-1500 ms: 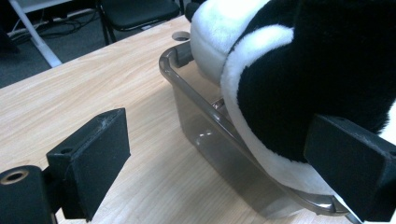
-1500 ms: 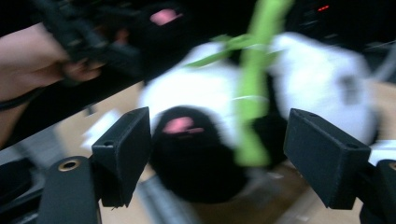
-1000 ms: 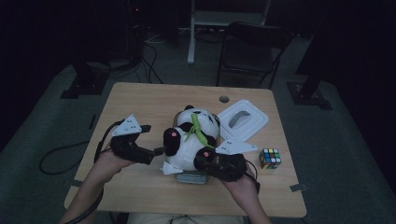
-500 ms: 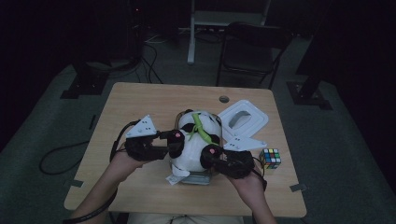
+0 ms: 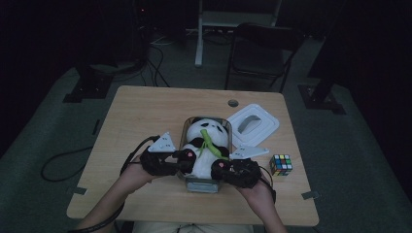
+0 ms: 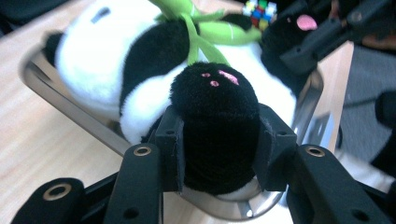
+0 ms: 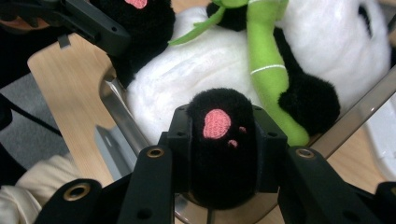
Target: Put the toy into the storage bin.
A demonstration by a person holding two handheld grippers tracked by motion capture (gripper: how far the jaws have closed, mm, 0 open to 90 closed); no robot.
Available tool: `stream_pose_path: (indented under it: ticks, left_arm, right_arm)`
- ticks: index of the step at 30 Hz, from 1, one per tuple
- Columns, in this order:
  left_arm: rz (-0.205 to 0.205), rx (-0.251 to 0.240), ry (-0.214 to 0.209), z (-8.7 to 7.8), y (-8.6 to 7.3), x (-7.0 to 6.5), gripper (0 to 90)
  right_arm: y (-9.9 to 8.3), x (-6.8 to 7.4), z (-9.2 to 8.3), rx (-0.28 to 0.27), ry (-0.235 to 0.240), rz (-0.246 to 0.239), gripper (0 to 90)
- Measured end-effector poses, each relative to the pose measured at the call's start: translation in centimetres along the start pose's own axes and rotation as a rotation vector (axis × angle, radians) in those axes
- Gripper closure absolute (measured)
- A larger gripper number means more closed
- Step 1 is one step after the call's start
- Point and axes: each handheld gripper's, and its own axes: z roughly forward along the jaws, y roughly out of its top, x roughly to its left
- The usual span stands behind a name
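Note:
A black-and-white panda plush with a green bamboo stalk lies in a clear container on the wooden table. My left gripper comes in from the left. Its jaws have just been closing, and its pads press on one black hind paw with pink toe marks. My right gripper comes in from the right. Its jaws have also just been closing and squeeze the other hind paw. Both paws hang over the container's near rim.
A white lid lies right of the container, and a colour cube sits near the right edge. A cable hole is at the table's back. A dark chair stands behind the table.
My left gripper moved right from beside the panda and shut on its paw. Both hands sank, and the panda settled lower in the container.

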Motion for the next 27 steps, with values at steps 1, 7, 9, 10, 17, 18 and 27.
stream_pose_path:
  ticks: [1, 7, 9, 10, 17, 18, 27]
  left_arm:
    - [0.006, 0.013, -0.004, 0.3, -0.1, 0.0, 61.0]
    - [0.003, 0.043, -0.021, 1.4, -0.6, 0.2, 59.9]
    - [-0.002, 0.028, -0.029, 1.2, -0.7, 0.3, 55.5]
    - [-0.004, 0.021, -0.019, 1.1, -0.7, 0.2, 51.9]
    - [-0.008, -0.055, -0.007, -0.5, -0.1, 0.3, 42.2]
    - [-0.012, -0.068, -0.01, -0.7, 0.0, 0.3, 41.2]
    - [0.014, -0.135, -0.028, -2.5, 0.5, -0.6, 56.7]
  right_arm:
    - [-0.2, -0.1, 0.2, 0.01, 0.003, 0.004, 66.3]
    - [-1.0, -0.4, 1.2, 0.049, 0.007, -0.001, 61.6]
    - [-1.0, -0.5, 1.2, 0.038, 0.019, 0.001, 57.2]
    - [-1.0, -0.6, 1.1, 0.033, 0.03, 0.007, 54.1]
    - [0.1, -1.2, -0.6, -0.027, 0.048, 0.016, 41.4]
    - [0.3, -1.2, -0.9, -0.038, 0.043, 0.013, 41.4]
    - [0.6, -1.0, -2.6, -0.069, 0.012, -0.025, 69.1]
